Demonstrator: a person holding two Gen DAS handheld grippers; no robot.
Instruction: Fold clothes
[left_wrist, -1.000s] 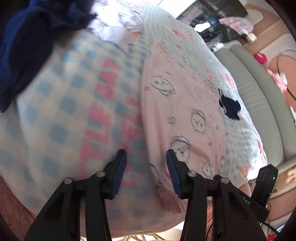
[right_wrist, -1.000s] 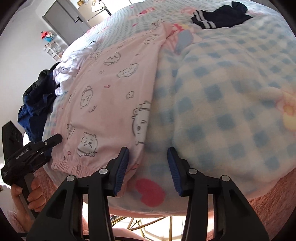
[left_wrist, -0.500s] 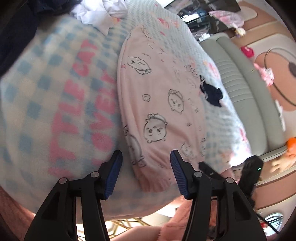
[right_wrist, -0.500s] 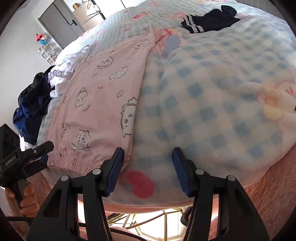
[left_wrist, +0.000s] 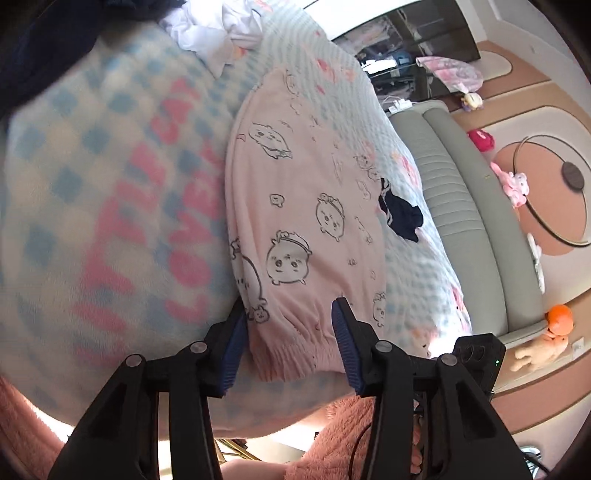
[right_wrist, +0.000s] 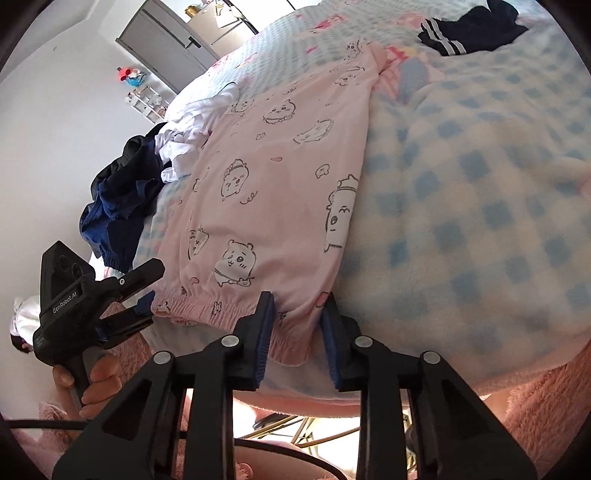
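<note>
Pink pyjama trousers (left_wrist: 306, 221) with cartoon faces lie flat on a blue-checked blanket (left_wrist: 92, 206), elastic hem toward me. My left gripper (left_wrist: 288, 343) is open, its jaws on either side of the left part of the hem. My right gripper (right_wrist: 297, 332) is open, its jaws around the right corner of the same trousers (right_wrist: 273, 184). The left gripper also shows in the right wrist view (right_wrist: 140, 295), at the hem's left corner.
A navy striped garment (left_wrist: 400, 216) lies right of the trousers on the blanket (right_wrist: 480, 192). A pile of white (right_wrist: 188, 136) and navy clothes (right_wrist: 118, 199) lies at the left. A grey padded headboard (left_wrist: 461, 206) runs along the far side of the bed.
Both grippers have moved in toward the trousers' hem and now straddle it. The right gripper's jaws have narrowed somewhat. The trousers have not moved.
</note>
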